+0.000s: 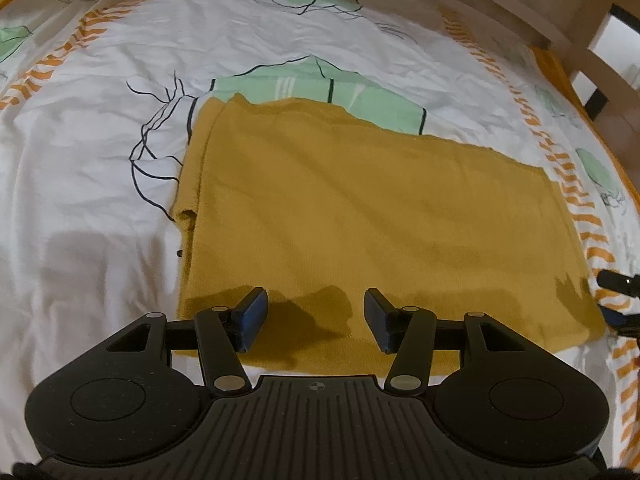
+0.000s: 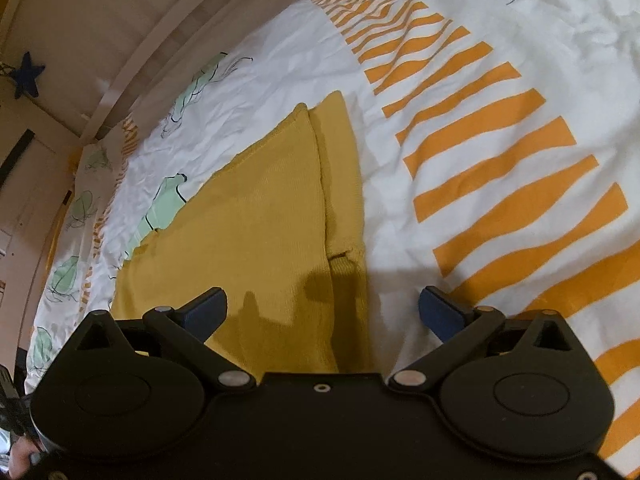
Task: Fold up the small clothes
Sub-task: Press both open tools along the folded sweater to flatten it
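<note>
A printed bedsheet (image 1: 100,168) covers the bed. Both grippers, left (image 1: 316,318) and right (image 2: 323,312), hang with fingers spread and empty over the folded mustard garment (image 1: 340,208), whose loose edge runs toward 12 o'clock in the right view. A one-layer pinch there could drag the fold apart.

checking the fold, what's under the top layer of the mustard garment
A second mustard layer pokes out along one side of the mustard garment, with a cuff-like end. Below lies the printed bedsheet. How the covered layers lie cannot be seen.
</note>
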`<state>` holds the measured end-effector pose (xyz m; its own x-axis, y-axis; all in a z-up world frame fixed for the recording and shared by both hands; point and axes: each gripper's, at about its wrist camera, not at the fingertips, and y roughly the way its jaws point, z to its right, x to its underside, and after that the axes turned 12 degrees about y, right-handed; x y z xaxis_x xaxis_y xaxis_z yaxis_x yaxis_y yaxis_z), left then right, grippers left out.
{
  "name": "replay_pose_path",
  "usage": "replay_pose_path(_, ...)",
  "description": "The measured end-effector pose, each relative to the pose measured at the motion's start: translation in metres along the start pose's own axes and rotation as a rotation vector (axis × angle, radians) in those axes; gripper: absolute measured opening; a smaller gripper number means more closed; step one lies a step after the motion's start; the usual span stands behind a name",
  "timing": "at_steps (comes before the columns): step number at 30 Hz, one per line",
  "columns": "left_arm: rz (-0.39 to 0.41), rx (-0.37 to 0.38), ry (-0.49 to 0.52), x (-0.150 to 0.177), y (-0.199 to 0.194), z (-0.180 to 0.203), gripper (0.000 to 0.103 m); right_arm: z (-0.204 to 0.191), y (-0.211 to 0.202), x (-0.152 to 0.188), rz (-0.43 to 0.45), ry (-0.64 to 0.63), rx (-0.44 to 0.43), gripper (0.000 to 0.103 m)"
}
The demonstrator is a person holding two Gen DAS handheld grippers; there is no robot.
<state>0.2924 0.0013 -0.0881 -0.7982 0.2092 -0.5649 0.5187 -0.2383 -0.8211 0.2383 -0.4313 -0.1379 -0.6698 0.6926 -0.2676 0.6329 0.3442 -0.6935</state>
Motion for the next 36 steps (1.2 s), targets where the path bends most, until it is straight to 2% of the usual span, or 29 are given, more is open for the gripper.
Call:
replay_pose_path(7, -0.002, -0.018, 0.049, -0.003, 0.001, 0.016, 0.051, -0.002, 0.002, 0.0, -0.006, -0.012, 0.013, 0.103)
replay_pose_path(14, -0.077, -0.074, 0.105, 0.0, 0.017, 0.029, 0.053, -0.004, 0.002, 0.002, -0.006, -0.03, 0.03, 0.103)
replay_pose_path(20, -0.076, -0.145, 0.15, 0.004, 0.024, 0.046, 0.064, -0.005, 0.003, 0.001, -0.01, -0.034, 0.034, 0.103)
replay_pose_path(28, -0.056, -0.233, 0.163, 0.01, 0.024, 0.063, 0.065, -0.007, 0.005, 0.002, -0.019, -0.064, 0.049, 0.103)
replay_pose_path(31, -0.059, -0.245, 0.147, 0.009, 0.023, 0.064, 0.065, -0.009, 0.006, 0.003, -0.023, -0.08, 0.057, 0.103)
replay_pose_path(36, -0.07, -0.244, 0.187, 0.008, 0.022, 0.068, 0.065, -0.01, 0.006, 0.004, -0.026, -0.095, 0.067, 0.103)
